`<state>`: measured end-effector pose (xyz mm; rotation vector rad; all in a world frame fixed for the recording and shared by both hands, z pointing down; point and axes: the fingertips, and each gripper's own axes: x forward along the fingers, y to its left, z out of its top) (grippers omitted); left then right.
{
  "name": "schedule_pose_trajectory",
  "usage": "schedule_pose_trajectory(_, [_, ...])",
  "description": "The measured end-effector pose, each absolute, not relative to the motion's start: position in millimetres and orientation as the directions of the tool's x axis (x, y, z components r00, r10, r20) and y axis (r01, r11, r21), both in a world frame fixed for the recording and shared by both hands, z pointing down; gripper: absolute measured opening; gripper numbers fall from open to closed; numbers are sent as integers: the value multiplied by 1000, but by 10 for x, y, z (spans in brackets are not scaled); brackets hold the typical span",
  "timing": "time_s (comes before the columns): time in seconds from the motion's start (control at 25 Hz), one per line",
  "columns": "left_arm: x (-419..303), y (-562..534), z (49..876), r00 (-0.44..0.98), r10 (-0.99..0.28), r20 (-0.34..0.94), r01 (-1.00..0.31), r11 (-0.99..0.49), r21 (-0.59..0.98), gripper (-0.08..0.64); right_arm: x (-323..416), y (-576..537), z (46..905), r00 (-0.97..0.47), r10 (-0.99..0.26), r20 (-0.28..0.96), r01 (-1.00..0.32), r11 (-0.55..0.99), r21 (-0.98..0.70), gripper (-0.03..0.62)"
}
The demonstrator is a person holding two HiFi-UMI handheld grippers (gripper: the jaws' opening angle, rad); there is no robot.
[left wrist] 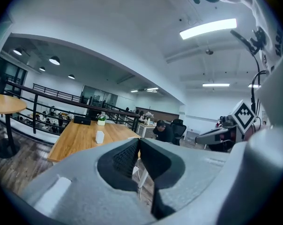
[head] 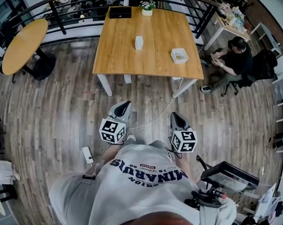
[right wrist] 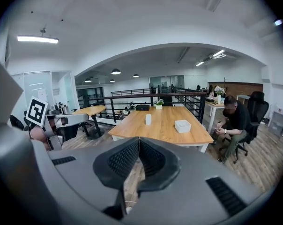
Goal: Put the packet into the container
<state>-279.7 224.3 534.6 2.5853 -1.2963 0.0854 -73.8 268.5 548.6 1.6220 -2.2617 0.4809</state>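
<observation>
On the wooden counter (head: pixel 155 32), white packet (head: pixel 138 42) stands upright approx mid-counter, w/ white container (head: pixel 179 56) apart from it, nearer the counter's front right corner. Left gripper (head: pixel 123 108) & right gripper (head: pixel 178 119) hang over the floor, short of the counter's near edge, both w/ jaws pressed together, nothing btwn them

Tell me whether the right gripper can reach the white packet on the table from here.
Probably not yet. The right gripper hangs over the floor, well short of the table, and the packet stands mid-table. Nothing blocks the path, but its jaws are shut; stepping closer and opening looks necessary.
</observation>
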Motion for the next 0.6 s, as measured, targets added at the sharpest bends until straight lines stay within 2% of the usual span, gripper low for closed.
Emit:
schedule_pose_trajectory(0.36, [-2910, 1848, 5389, 609, -774, 174, -792, -583, 181, 18, -610, 2387, 5645, -263, -836, 481, -964, 247, -98, 11])
schedule_pose_trajectory(0.6, [-2742, 1604, 5401, 613, -768, 182, -789, -585, 188, 18, -593, 1920, 5650, -296, -831, 471, -954, 285, -96, 11])
